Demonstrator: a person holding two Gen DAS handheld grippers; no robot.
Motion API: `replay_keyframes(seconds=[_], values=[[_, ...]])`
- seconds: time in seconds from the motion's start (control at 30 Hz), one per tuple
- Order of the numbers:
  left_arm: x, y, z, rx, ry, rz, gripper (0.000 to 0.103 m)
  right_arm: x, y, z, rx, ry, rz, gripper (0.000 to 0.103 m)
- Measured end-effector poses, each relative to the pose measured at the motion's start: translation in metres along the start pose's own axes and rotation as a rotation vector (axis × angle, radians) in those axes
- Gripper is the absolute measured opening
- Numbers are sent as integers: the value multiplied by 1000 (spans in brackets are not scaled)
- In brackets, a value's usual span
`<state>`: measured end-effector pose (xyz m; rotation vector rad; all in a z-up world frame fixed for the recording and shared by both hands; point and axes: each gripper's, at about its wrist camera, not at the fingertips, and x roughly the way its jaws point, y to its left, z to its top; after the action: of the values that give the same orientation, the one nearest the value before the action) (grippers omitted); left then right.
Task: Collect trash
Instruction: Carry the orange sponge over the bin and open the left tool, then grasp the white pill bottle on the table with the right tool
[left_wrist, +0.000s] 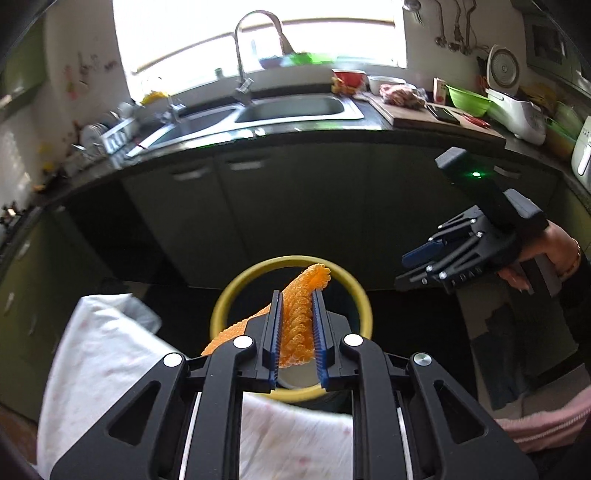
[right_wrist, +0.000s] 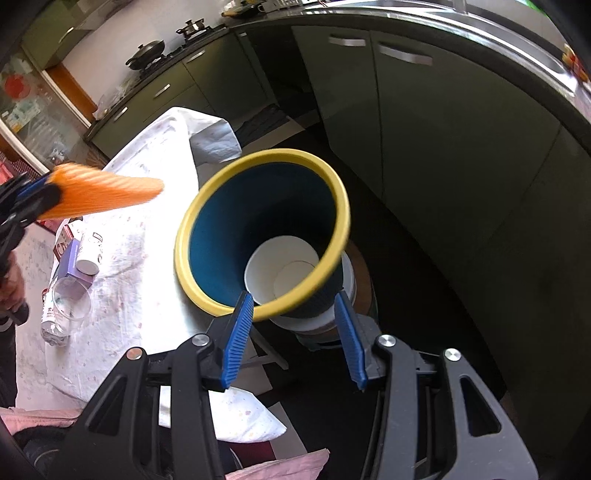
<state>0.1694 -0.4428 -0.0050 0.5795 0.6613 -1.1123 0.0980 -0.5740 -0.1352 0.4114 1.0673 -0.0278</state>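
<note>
My left gripper is shut on an orange foam net sleeve and holds it over the yellow-rimmed trash bin. In the right wrist view the sleeve sticks out at the left, held by the left gripper beside the bin. The bin is blue inside and holds a white paper cup. My right gripper is open, its blue fingers either side of the bin's near rim without touching it. It also shows in the left wrist view, at the right of the bin.
A table with a white cloth stands left of the bin and carries a glass cup, a purple box and a bottle. Dark cabinets, a counter and sink lie beyond. Pink fabric is near me.
</note>
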Motion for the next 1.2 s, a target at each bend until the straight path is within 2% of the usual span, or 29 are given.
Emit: replay_keyframes(seconds=[0.1,0.2,0.3,0.37,0.43,0.63,0.77,0.8,0.87,1.03,1.2], values=[[38,-3,8,-43,38,-42,22,2,-8,-4,10,4,5,45],[65,-8,13,-47,71,-29,34,4,-15,-6,24,6,9,47],[65,-7,10,-52,67,-24,42,6,-20,-7,33,7,15,48],[55,-5,10,-53,52,-10,51,8,-20,-8,34,11,20,48],[37,0,10,-68,32,5,61,11,-19,-7,29,15,26,48],[-36,8,-1,-127,-41,85,76,23,3,-5,-13,37,51,49],[-92,20,-26,-206,-92,186,83,34,33,0,-71,54,74,50],[-111,24,-39,-245,-99,238,85,37,44,2,-92,59,79,51],[-134,31,-59,-297,-104,289,86,43,68,8,-141,74,93,51],[-198,44,-126,-451,-109,506,93,58,142,24,-260,119,159,51],[-235,47,-191,-572,-109,617,97,70,226,42,-352,184,248,52]])
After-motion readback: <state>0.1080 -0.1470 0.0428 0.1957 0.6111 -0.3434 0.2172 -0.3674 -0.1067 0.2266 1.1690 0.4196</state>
